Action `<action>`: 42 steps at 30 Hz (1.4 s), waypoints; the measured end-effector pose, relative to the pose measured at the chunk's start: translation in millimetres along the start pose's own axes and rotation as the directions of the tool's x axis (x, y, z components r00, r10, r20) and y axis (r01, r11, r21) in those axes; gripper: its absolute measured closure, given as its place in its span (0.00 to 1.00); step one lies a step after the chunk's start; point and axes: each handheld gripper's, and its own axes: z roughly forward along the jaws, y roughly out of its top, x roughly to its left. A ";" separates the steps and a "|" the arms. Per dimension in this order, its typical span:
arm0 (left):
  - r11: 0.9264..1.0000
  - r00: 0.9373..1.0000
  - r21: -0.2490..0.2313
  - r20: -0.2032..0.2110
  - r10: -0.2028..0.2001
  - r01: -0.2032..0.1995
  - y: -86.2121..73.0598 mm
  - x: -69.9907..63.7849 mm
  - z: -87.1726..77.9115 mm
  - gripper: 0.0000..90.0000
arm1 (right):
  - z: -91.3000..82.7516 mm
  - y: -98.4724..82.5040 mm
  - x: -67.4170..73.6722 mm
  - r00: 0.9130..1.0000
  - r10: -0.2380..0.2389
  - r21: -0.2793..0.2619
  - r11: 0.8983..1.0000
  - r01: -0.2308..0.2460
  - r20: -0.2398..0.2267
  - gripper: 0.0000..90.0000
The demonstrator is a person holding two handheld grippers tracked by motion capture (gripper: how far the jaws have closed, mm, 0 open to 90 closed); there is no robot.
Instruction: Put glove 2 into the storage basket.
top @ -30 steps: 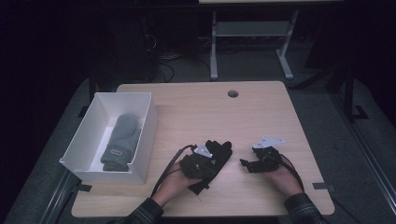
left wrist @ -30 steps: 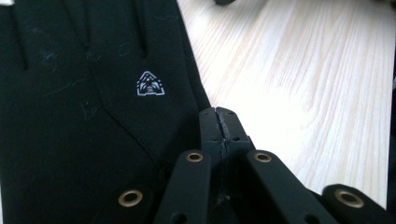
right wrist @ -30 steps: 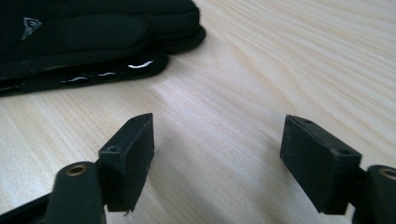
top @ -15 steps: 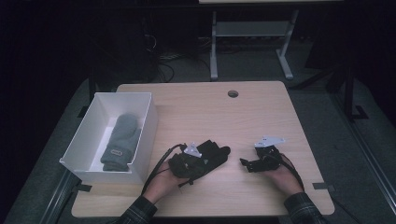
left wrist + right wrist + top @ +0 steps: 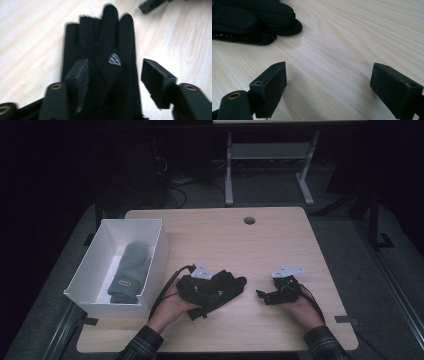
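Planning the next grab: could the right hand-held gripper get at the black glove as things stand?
Probably yes. The right hand-held gripper is open over bare table, and the black glove lies just ahead with nothing between, though the left hand-held gripper straddles its cuff end.

High view above the table (image 5: 280, 240); gripper views low, close, sharing the black glove (image 5: 105, 50).

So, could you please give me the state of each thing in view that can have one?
Box: open-topped, on the table's left side, holding the grey mitten.
Grey mitten: lying flat inside the box.
Black glove: flat on the table, between the left gripper's jaws, not clamped.
Left gripper: open, jaws either side of the glove.
Right gripper: open, empty, over bare table.
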 end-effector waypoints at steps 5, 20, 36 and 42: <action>1.000 1.000 -0.008 -0.024 0.012 -0.012 3.2 9.0 3.1 0.29 | 0.5 0.5 0.0 1.000 -0.006 0.000 1.000 0.006 -0.001 0.15; 0.997 0.997 0.066 -0.066 0.034 -0.029 -4.3 8.6 28.3 0.23 | 0.6 0.7 0.5 1.000 0.001 0.003 1.000 -0.001 0.000 0.15; 0.997 1.000 0.079 -0.031 -0.006 0.008 -13.8 17.5 38.3 0.23 | 0.6 0.7 0.7 1.000 0.000 0.003 1.000 0.000 0.000 0.15; 0.997 1.000 0.081 0.004 0.010 -0.011 -13.5 15.3 35.6 0.38 | 0.7 0.7 0.8 1.000 -0.001 0.003 1.000 0.001 0.000 0.15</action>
